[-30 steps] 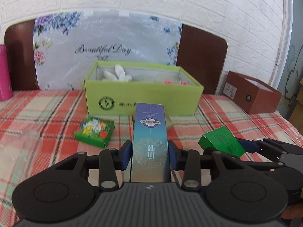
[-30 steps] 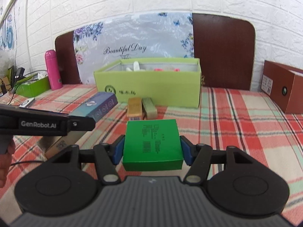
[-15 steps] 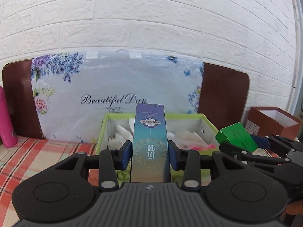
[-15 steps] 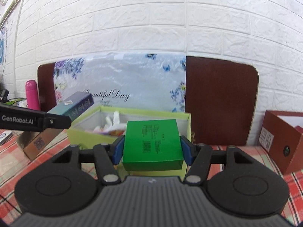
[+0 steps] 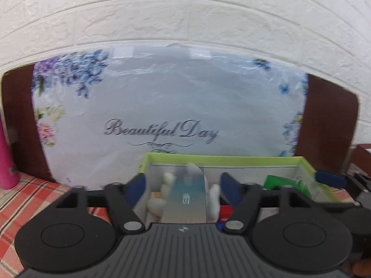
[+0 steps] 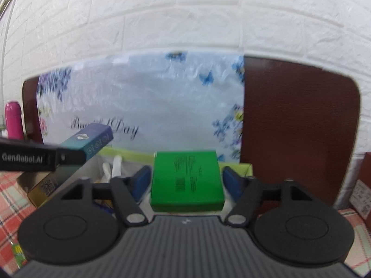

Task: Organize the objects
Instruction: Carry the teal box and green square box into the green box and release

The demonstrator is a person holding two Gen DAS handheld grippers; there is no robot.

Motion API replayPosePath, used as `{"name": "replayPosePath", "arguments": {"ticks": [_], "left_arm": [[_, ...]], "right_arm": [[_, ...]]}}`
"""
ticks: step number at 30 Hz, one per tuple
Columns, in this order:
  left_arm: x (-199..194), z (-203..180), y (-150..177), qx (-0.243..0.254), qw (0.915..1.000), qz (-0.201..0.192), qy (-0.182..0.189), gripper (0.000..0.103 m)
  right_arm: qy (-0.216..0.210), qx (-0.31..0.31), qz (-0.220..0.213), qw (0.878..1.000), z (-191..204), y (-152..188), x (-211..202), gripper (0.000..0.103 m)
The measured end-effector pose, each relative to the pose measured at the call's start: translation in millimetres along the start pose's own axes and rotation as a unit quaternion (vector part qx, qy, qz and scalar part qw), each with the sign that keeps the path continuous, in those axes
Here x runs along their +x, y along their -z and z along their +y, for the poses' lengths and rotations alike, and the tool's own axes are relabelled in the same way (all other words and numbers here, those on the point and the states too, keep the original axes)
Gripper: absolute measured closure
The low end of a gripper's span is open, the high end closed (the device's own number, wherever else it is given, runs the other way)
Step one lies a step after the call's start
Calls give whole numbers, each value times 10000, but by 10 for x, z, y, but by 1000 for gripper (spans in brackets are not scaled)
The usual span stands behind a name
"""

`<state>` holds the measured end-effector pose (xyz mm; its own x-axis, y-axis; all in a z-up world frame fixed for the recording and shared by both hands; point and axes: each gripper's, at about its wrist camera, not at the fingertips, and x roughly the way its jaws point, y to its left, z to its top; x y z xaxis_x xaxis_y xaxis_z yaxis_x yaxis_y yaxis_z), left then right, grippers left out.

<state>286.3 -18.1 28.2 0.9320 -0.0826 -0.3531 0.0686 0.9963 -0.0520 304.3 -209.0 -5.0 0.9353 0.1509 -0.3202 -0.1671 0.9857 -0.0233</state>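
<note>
step: drop both into lime box (image 5: 231, 160) | left gripper (image 5: 183, 185): fingers apart, blue carton (image 5: 186, 197) loose between them, over box | right gripper (image 6: 184, 180): fingers apart beside green box (image 6: 186, 180), contact unclear | you: lower before retreating, avoid white pieces (image 5: 168, 180)

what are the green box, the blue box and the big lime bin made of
Green box: looks like thin printed cardboard, matte, with sharp folded edges and a barcode. Blue box: probably coated card, slightly glossy, with printed teal-to-purple artwork. Lime bin: seemingly thicker paperboard, green outside with a pale lining at the rim.
</note>
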Motion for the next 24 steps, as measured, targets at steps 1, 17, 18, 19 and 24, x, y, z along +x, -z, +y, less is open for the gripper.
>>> {"name": "replayPosePath", "arguments": {"ticks": [1, 17, 18, 19, 24], "left_arm": [[-14, 22, 29, -38, 10000, -17, 82, 25], [-742, -77, 147, -26, 9976, 605, 332, 23], [-830, -80, 174, -7, 9976, 617, 300, 23], [-911, -79, 203, 19, 9978, 595, 274, 23], [-1257, -54, 352, -17, 9979, 633, 140, 22]], "right_arm": [[-1, -30, -34, 10000, 4, 64, -1, 12], [120, 119, -576, 9982, 15, 60, -930, 0], [99, 169, -560, 9982, 24, 80, -1034, 0], [85, 224, -522, 9983, 34, 107, -1134, 0], [-66, 545, -268, 9981, 69, 306, -1565, 0]]}}
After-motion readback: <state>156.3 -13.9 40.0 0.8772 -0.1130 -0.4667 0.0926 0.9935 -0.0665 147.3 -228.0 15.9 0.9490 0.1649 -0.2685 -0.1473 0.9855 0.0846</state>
